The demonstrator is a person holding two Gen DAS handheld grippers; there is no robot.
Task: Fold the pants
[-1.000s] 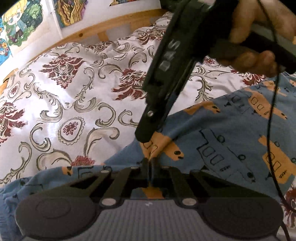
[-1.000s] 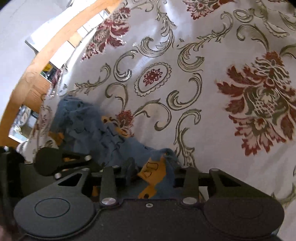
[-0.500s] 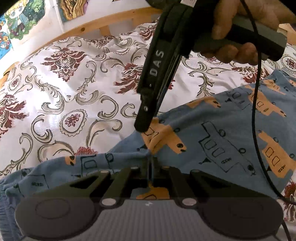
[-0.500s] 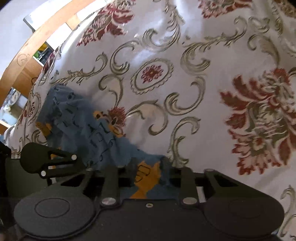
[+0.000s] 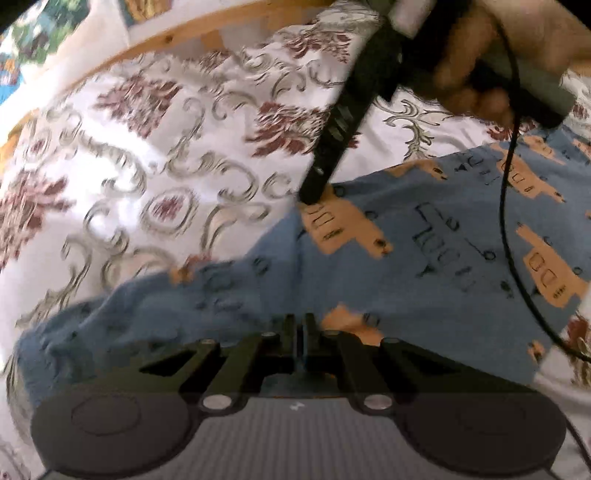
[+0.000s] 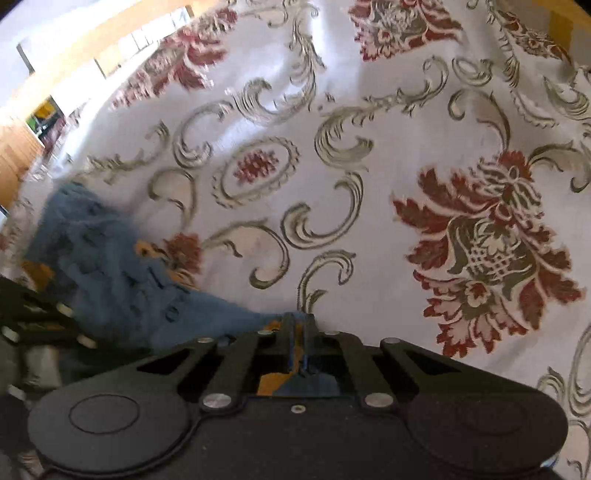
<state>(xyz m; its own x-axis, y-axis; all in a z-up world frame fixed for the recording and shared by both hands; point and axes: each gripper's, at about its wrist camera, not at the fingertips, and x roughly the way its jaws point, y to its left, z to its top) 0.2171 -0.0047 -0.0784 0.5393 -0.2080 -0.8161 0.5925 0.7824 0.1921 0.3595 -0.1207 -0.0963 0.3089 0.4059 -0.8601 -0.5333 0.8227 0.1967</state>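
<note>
The blue pants (image 5: 424, 266) with orange vehicle prints lie spread on the floral bedspread (image 5: 155, 177). My left gripper (image 5: 299, 325) is shut on a pinch of the blue cloth at the near edge. The right gripper (image 5: 314, 192) shows in the left wrist view too, held by a hand (image 5: 517, 55), its tip down on the pants' far edge. In the right wrist view the right gripper (image 6: 298, 321) is shut on the cloth, and the pants (image 6: 110, 266) trail off to the left.
A wooden bed frame (image 5: 221, 33) runs along the far side, with colourful pictures (image 5: 22, 48) on the wall behind. A black cable (image 5: 509, 221) hangs across the pants at the right. The left gripper's linkage (image 6: 33, 317) shows at the right wrist view's left edge.
Both grippers kept their pinch and pulled the pants flatter and wider across the bedspread. The right gripper's tip moved away and to the right in the left wrist view.
</note>
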